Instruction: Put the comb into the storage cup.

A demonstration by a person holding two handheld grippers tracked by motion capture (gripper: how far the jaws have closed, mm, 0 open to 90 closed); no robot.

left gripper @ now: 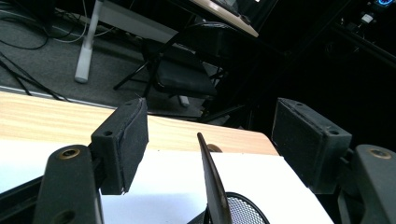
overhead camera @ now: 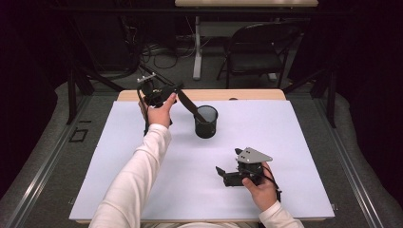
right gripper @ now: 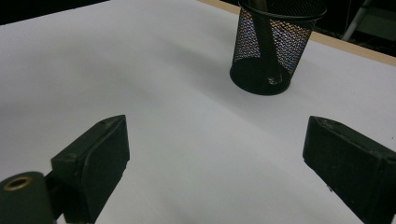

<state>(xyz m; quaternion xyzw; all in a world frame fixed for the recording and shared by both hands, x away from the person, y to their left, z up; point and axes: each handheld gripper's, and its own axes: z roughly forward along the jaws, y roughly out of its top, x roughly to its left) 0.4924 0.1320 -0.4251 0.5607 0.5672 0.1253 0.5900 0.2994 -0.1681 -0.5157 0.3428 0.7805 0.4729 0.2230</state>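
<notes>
A black mesh cup [overhead camera: 206, 122] stands on the white sheet near the table's far middle. A long flat dark stick [overhead camera: 190, 104] leans out of it toward the upper left. My left gripper [overhead camera: 173, 95] is raised at the stick's upper end. In the left gripper view it [left gripper: 210, 126] is open, the stick [left gripper: 212, 186] rises between the wide-apart jaws without touching either pad, and the cup's rim [left gripper: 245, 207] lies below. My right gripper [overhead camera: 227, 162] rests low near the front right, open and empty. In the right gripper view it [right gripper: 215, 144] faces the cup [right gripper: 275, 51] with the stick [right gripper: 264, 37] inside.
The white sheet [overhead camera: 285, 142] covers most of the wooden table [overhead camera: 247, 94]. A black folding chair [overhead camera: 256, 50] and a white table leg [overhead camera: 196, 47] stand on the floor beyond the far edge, with cables nearby.
</notes>
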